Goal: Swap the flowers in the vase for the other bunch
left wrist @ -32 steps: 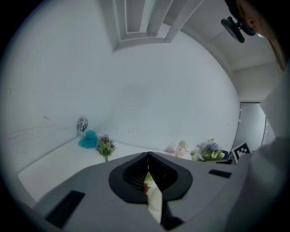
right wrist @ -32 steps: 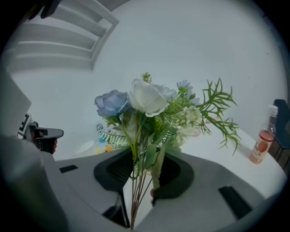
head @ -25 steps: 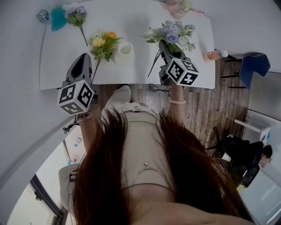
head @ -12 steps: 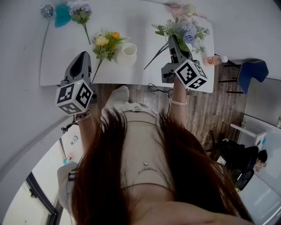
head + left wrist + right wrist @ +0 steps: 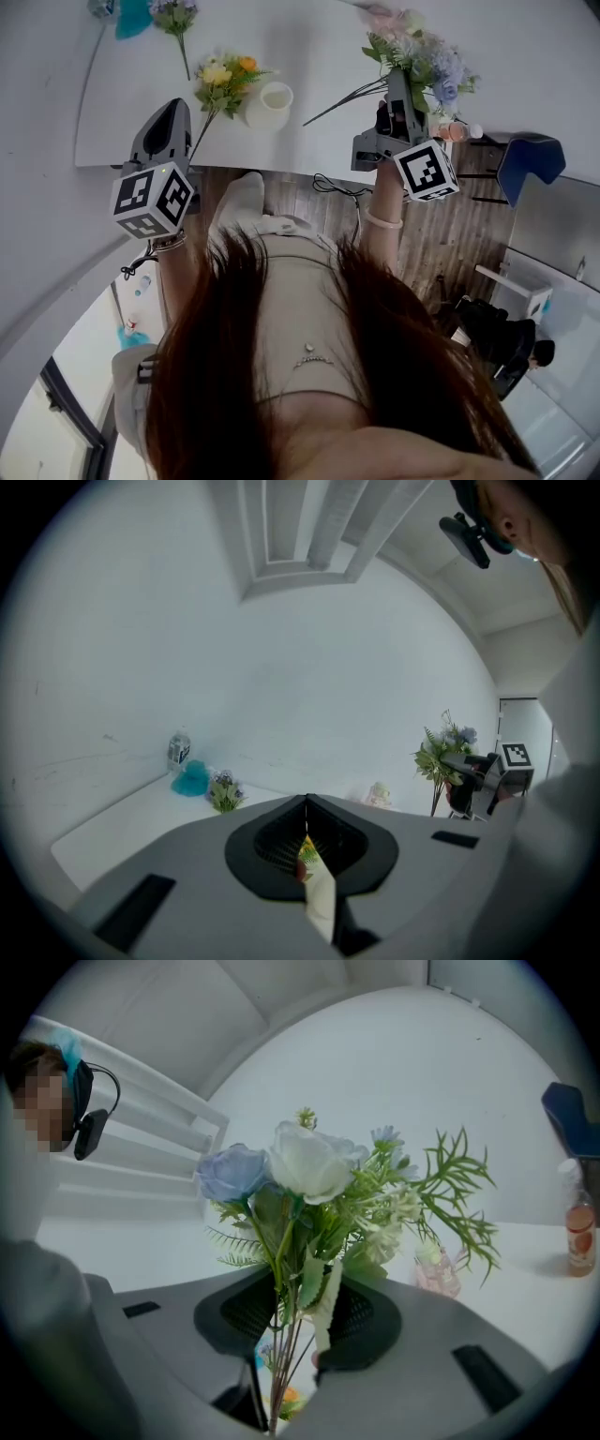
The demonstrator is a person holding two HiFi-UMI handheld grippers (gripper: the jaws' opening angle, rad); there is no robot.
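My right gripper (image 5: 401,82) is shut on the stems of the blue and white bunch (image 5: 424,58) and holds it in the air over the table's right end. In the right gripper view the bunch (image 5: 309,1185) stands upright between the jaws of that gripper (image 5: 291,1321), stems hanging below. The cream vase (image 5: 270,101) stands empty near the table's front edge. Beside it on the left lies the yellow and orange bunch (image 5: 223,80), its stem running toward my left gripper (image 5: 174,111). The left gripper (image 5: 306,832) is shut, hovers at the front edge, and nothing shows in its jaws.
The white table (image 5: 309,47) bears a small purple bunch (image 5: 173,14) and a teal object (image 5: 131,19) at the far left, and pink flowers (image 5: 436,1269) at the far right. An orange bottle (image 5: 457,129) stands at the right edge; a blue chair (image 5: 530,159) is beyond it.
My right gripper has risen with the blue and white bunch and drifted right, its stems swinging up off the table. The left gripper has kept still.
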